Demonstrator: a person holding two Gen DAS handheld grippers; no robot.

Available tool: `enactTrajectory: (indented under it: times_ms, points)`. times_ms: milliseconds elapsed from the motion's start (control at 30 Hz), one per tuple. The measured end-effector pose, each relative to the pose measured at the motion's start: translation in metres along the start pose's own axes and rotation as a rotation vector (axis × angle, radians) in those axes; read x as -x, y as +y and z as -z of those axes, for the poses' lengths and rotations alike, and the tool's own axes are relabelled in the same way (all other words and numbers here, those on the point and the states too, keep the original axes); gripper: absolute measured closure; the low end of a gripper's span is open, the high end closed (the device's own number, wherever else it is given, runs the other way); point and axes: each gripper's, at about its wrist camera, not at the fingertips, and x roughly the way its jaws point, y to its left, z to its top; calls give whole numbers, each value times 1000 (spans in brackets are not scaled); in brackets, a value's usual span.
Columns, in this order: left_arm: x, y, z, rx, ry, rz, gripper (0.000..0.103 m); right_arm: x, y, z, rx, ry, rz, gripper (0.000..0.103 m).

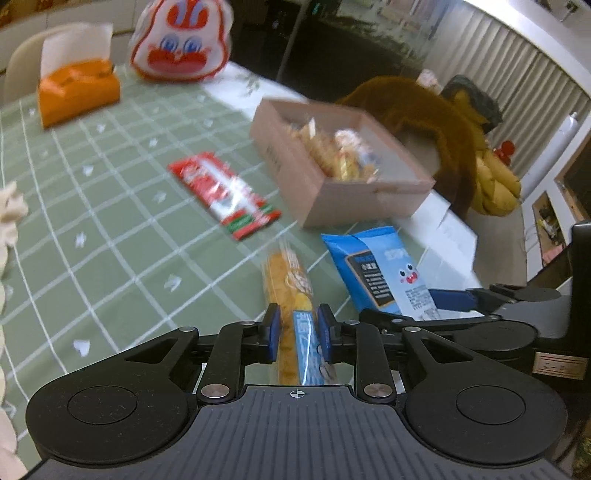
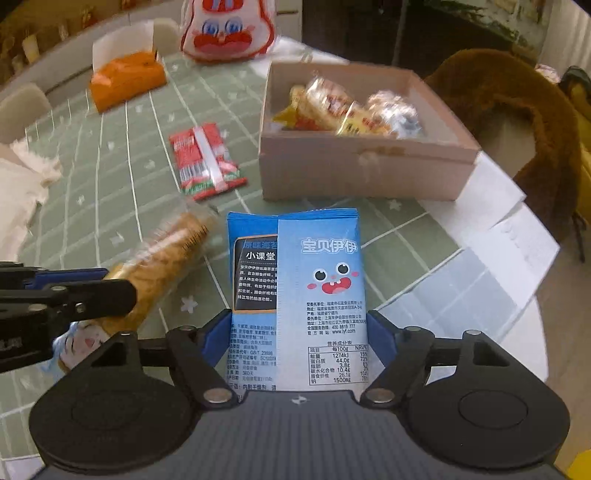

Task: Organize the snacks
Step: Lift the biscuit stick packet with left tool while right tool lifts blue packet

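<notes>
The left gripper (image 1: 295,325) is clamped on a long, clear-wrapped snack stick (image 1: 286,280): golden, crumbly-looking biscuit inside, with a pale blue printed band at the near end. It runs up the lower middle of the left wrist view, its far end blurred above the tablecloth (image 1: 92,206). In the right wrist view the same stick (image 2: 166,258) slants across the lower left, gripped by the left gripper's dark fingers (image 2: 110,291).

The right gripper (image 2: 299,332) has its blue pads pressed against both edges of a blue seaweed packet (image 2: 321,280). The packet is flat and glossy, light blue on the right panel with a cartoon face, wide eyes and a red open mouth, white characters above, and a nutrition table near the bottom; a darker panel with white text sits on its left half. It fills the middle of the right wrist view, and in the left wrist view the packet (image 1: 380,273) appears at lower right.

Beyond both, a red sachet (image 2: 205,162) with a white stripe and green edging lies flat on the green checked cloth, left of centre. To its right stands an open cardboard box (image 2: 362,173), pinkish-beige, holding several crinkly yellow and red wrapped snacks (image 2: 343,107).

At the upper left sit an orange tissue pack (image 2: 125,77) and a white bag with a red cartoon face (image 2: 229,33).
</notes>
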Motion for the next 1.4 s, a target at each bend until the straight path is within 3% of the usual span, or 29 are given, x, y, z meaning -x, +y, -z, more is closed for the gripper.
enactTrajectory:
  times_ms: [100,133,300,433,567,700,867,1000,1200,1400]
  points:
    - [16,-21,-19,-53,-59,3,83,37,-15,-18,-29,-95,-12,27]
    - [22,-30,-29,-77,-86,10,93,51,-21,-26,-36,-135,-14,27]
    - [44,-64,-76,-141,-196,52,94,117,-61,-81,-70,-334,-6,27]
    - [37,-67,-99,-133,-221,55,93,128,-86,-110,-74,-377,1,27]
    - [21,-42,-96,-55,-186,35,92,101,-97,-106,-55,-304,-14,27]
    - [-1,-20,-64,47,-41,18,88,53,-94,-68,-52,-164,-46,27]
    - [-15,-39,-13,-35,60,-51,85,-7,-85,-20,-109,-1,-63,27]
    - [-26,-61,12,-138,75,-149,83,-30,-73,-2,-111,55,-49,27]
    - [-39,-62,19,-159,113,-205,82,-36,-60,10,-94,83,-30,18]
    - [-47,-45,12,-90,99,-179,59,-37,-56,13,-69,84,-7,17]
